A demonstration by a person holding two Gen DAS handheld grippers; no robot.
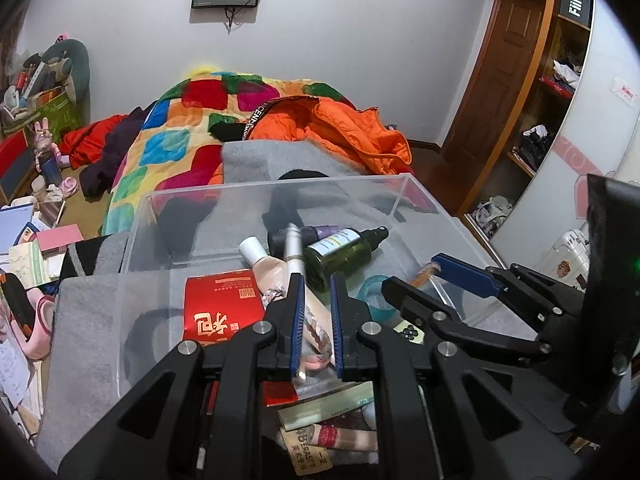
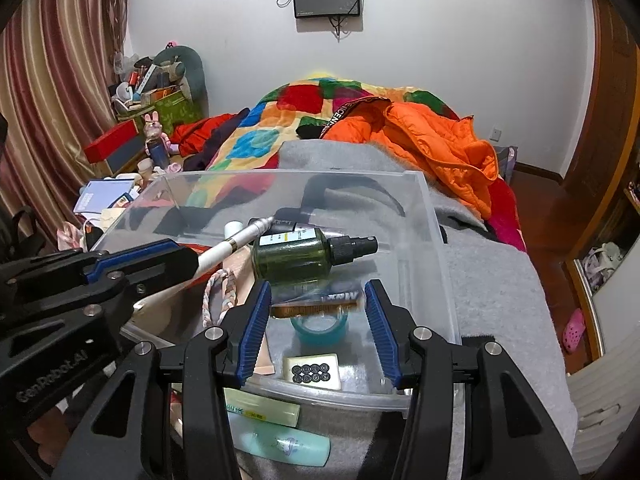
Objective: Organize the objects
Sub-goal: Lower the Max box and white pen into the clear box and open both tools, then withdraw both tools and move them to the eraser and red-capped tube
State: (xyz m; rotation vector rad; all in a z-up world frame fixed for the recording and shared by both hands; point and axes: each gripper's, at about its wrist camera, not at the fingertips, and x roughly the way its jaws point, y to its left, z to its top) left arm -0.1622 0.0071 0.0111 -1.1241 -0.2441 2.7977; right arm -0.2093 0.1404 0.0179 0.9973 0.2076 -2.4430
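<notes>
Left wrist view: left gripper [image 1: 317, 280] sat low over the clear plastic bin [image 1: 404, 188], blue pads drawn close together, clenched on nothing I could confirm; a braided cord [image 1: 316, 330] and a pale tube [image 1: 267, 261] showed in the narrow gap below, contact unclear. Bin rested on a grey blanket [image 1: 80, 316] on the bed. Inside the bin: red packet [image 1: 218, 308] at left, white pen [image 1: 294, 250] leaning across the pile, green spray bottle [image 1: 340, 252] lying on its side behind it, teal tape roll [image 1: 370, 292] to the right. Right gripper [image 1: 412, 280] came in from the right edge over the bin's right side, with an orange-brown comb [image 1: 425, 274] seen between its fingers, grip not clear from here. Right wrist view: right gripper [image 2: 318, 290] hovered with jaws parted and released, pads apart from everything; the comb [image 2: 316, 311] lay in the bin between and below them, resting on the tape roll [image 2: 320, 326]. Green spray bottle [image 2: 296, 256] lay just beyond the fingertips, cap pointing right. A cream card with black dots [image 2: 313, 372] lay near the bin's front wall [image 2: 448, 312]. Left gripper [image 2: 188, 254] entered from the left, its tips at the white pen [image 2: 236, 246], whether pinching it I could not tell. Orange jacket [image 2: 436, 152] and patchwork quilt [image 2: 256, 136] lay behind the bin
</notes>
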